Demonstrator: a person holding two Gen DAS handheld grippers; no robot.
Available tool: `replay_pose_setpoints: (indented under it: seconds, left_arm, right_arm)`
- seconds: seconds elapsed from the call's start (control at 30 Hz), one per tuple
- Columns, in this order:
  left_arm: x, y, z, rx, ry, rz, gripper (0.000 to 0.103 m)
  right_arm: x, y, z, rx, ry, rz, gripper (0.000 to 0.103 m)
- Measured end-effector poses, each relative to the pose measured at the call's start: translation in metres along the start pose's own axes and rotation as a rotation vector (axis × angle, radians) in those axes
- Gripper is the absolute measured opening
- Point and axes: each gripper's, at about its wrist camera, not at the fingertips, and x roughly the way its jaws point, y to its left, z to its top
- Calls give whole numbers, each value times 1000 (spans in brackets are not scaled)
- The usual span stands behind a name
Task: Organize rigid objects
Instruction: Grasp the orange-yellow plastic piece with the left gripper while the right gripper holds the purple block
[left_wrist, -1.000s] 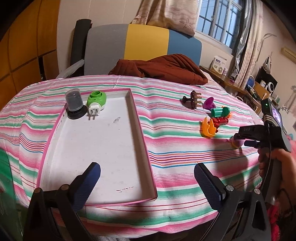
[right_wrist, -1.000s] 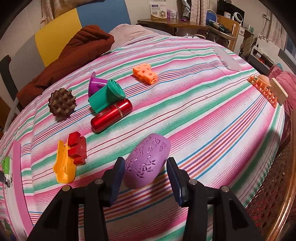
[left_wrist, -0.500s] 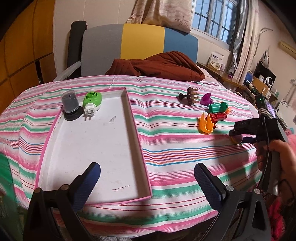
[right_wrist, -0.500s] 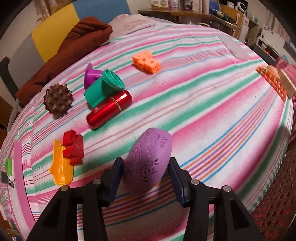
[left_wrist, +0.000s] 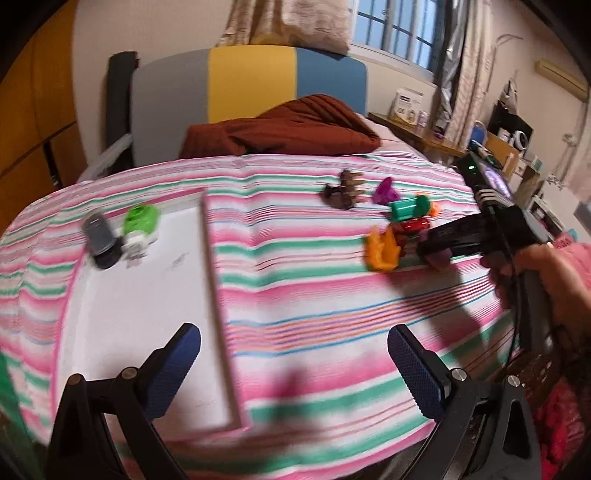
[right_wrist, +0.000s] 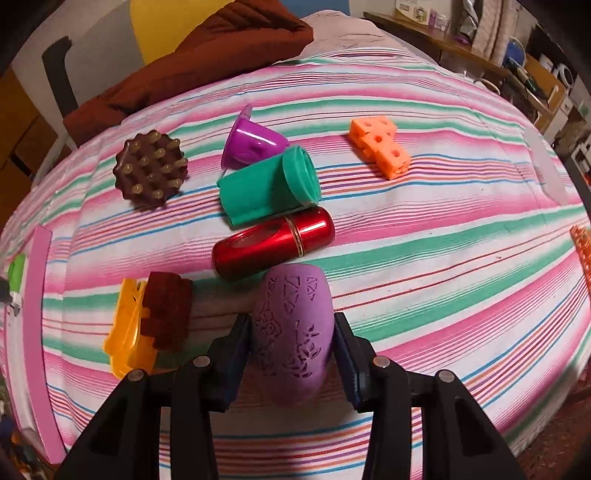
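Observation:
A purple egg-shaped case with carved patterns lies between the blue pads of my right gripper. Its jaws are closing, and both pads touch the case's sides. The case's tip is close to a red metal tube. Beyond the tube lie a green cylinder, a purple cup, a brown studded disc and an orange cube block. To the left, a dark red block rests on a yellow clip. My left gripper hangs open over the pink-rimmed white tray. In the left wrist view, the right gripper shows at right.
A grey capped bottle and a green plug stand in the tray's far corner. A brown blanket lies at the head of the striped bed. An orange comb-like piece sits at the bed's right edge. A hand holds the right gripper.
My right gripper's jaws have narrowed onto the purple case and carried it closer to the red tube. The left wrist view has swung right and is now blurred.

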Motion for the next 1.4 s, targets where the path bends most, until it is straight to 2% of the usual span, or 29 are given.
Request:
replay_pose_setpoints:
  seconds: [0.2, 0.4, 0.47, 0.57, 0.6, 0.67, 0.73, 0.77, 0.83, 0.97, 1.13, 1.17, 1.23, 1.27, 1.37, 1.4]
  left_arm:
    - [44, -42, 29, 52, 39, -76, 102]
    - [96, -78, 46, 175, 59, -46, 102]
    - [108, -81, 50, 184, 56, -16, 102]
    - [118, -81, 54, 183, 38, -34, 102]
    - [121, -82, 56, 197, 31, -39, 99]
    - [129, -84, 58, 235, 15, -37, 86]
    - [139, -81, 60, 245, 37, -48, 66]
    - [142, -80, 61, 240, 42, -58, 62]
    - [146, -76, 58, 235, 51, -77, 41]
    - [146, -70, 53, 226, 61, -92, 30]
    - [139, -64, 47, 219, 51, -93, 32]
    - [139, -67, 47, 225, 47, -84, 39]
    - [137, -70, 49, 232, 26, -78, 76]
    - [135, -72, 50, 235, 8, -69, 79]
    - [138, -77, 59, 244, -14, -58, 77]
    - [141, -77, 61, 244, -12, -55, 68]
  right_arm:
    - [-1, -11, 1, 74, -5, 53, 44]
    - [-2, -7, -3, 106, -7, 74, 44]
    - [-5, -13, -3, 123, -7, 87, 44]
    - [-5, -17, -4, 139, -8, 99, 44]
    - [-5, -17, -4, 142, -7, 102, 44]
    - [3, -21, 1, 142, -6, 103, 44]
    - [2, -22, 0, 137, -6, 100, 44]
    - [1, -23, 0, 136, -6, 99, 44]
    - [1, -22, 0, 137, -6, 99, 44]
    - [-1, -21, -1, 141, -6, 102, 44]
    - [-1, -20, -2, 136, -5, 98, 44]
    - [-1, -20, -2, 137, -5, 99, 44]
    - [-1, -21, -1, 138, -5, 100, 44]
    - [-2, -21, -2, 138, -5, 100, 44]
    - [-1, -20, -1, 134, -5, 97, 44]
    - [-1, -20, -1, 131, -5, 95, 44]
